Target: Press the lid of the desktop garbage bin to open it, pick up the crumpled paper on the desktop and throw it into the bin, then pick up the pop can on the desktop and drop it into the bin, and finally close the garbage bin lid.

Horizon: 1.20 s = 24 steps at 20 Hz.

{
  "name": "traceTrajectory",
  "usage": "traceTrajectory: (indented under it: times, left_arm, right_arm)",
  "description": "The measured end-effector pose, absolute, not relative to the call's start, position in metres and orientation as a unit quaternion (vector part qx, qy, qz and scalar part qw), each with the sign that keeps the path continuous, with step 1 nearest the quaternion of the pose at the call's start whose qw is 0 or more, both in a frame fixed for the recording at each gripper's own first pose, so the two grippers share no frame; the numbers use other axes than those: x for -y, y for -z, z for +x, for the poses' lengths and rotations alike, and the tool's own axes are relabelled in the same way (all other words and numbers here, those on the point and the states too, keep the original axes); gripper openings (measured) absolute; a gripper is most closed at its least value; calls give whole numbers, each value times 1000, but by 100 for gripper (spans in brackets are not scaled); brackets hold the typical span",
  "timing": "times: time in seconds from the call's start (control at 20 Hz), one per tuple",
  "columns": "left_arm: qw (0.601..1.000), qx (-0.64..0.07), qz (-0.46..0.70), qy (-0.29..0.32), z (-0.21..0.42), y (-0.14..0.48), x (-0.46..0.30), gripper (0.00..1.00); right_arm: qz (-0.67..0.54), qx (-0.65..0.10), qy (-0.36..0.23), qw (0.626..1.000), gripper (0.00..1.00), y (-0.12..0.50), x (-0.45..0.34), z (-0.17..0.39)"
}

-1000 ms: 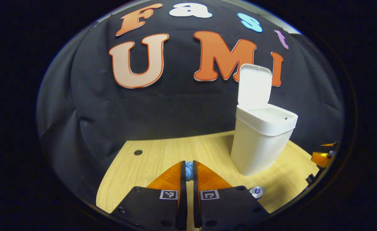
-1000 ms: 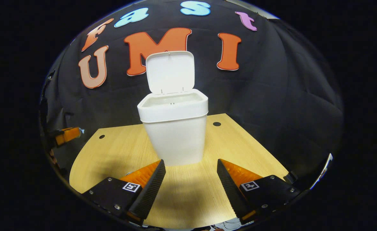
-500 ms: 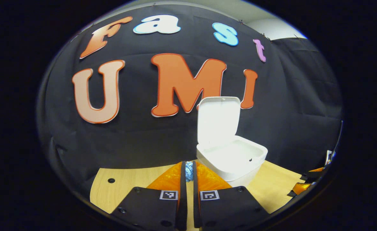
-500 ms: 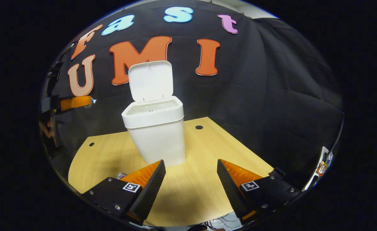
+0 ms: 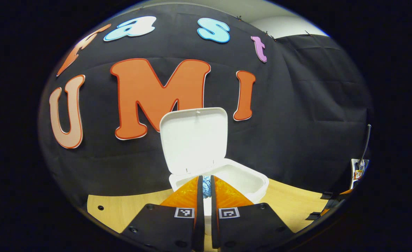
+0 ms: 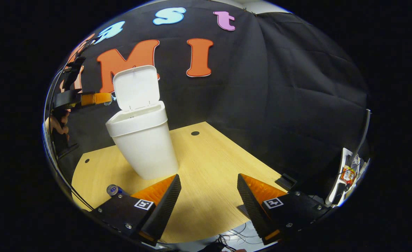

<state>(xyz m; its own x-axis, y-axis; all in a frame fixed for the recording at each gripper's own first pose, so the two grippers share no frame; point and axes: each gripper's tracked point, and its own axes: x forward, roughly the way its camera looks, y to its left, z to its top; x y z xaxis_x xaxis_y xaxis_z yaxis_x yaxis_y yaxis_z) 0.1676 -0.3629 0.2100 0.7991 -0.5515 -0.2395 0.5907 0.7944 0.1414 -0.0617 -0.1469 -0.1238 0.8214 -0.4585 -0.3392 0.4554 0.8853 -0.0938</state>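
I count one bin (image 6: 143, 140), one lid (image 6: 136, 87) on it. One crumpled paper (image 5: 206, 186). One pop can (image 6: 114, 190). One table (image 6: 206, 168) with two holes I can see in the right gripper view. Two grippers: left gripper (image 5: 206, 187), right gripper (image 6: 208, 190).
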Motion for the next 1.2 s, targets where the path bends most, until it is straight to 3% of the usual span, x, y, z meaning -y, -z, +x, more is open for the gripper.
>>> traceTrajectory:
  times: [0.2, 0.3, 0.35, 0.45, 0.55, 0.7, 0.75, 1.2]
  left_arm:
    - [941, -113, 111, 299, 175, -185, 372, 11]
    - [942, -115, 112, 295, 178, -177, 372, 17]
    - [942, -117, 111, 293, 178, -176, 370, 25]
    - [943, -114, 108, 292, 175, -177, 365, 29]
    - [946, -111, 105, 288, 177, -177, 360, 46]
    - [952, -103, 96, 273, 176, -183, 344, 93]
    - [954, -98, 95, 267, 175, -186, 339, 100]
    - [973, -75, 86, 200, 164, -212, 234, 100]
  right_arm:
    - [2, -194, 248, 949, 98, 135, 157, -73]
    - [2, -198, 249, 948, 98, 137, 159, -73]
    - [0, -199, 248, 948, 98, 137, 158, -74]
    - [-5, -202, 246, 948, 98, 139, 155, -76]
    - [-8, -204, 241, 949, 98, 139, 149, -79]
    - [-17, -201, 233, 951, 98, 137, 139, -78]
    - [-19, -201, 230, 952, 98, 136, 136, -78]
    - [-48, -180, 179, 966, 98, 119, 71, -60]
